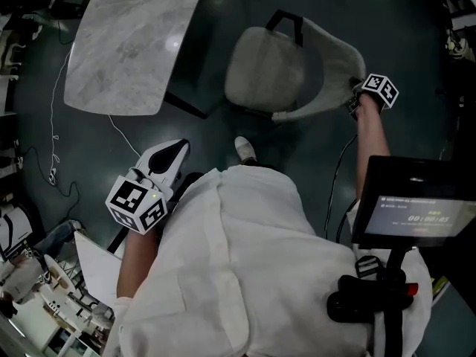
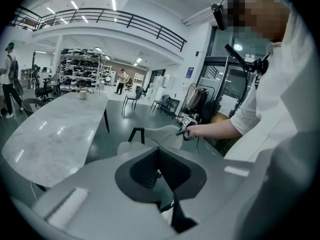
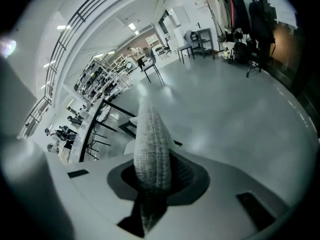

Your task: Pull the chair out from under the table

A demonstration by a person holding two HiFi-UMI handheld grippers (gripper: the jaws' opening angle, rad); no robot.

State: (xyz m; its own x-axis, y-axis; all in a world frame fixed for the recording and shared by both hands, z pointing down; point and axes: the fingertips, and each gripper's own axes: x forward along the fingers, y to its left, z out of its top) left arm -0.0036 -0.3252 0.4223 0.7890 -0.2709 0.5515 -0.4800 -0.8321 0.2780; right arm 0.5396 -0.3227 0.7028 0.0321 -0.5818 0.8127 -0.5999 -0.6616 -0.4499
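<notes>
A light grey fabric chair with black legs stands on the dark floor just right of the marble table, its seat out from under the tabletop. My right gripper is shut on the upper edge of the chair's backrest. In the right gripper view, the woven backrest edge runs up between the jaws of that gripper. My left gripper hangs close to the person's body, shut and holding nothing. The left gripper view shows this gripper facing the chair and the right gripper.
A thin cable trails on the floor left of the table. Cluttered equipment lies at the lower left, and a screen on a mount at the lower right. The person's shoe is just in front of the chair. People stand far off.
</notes>
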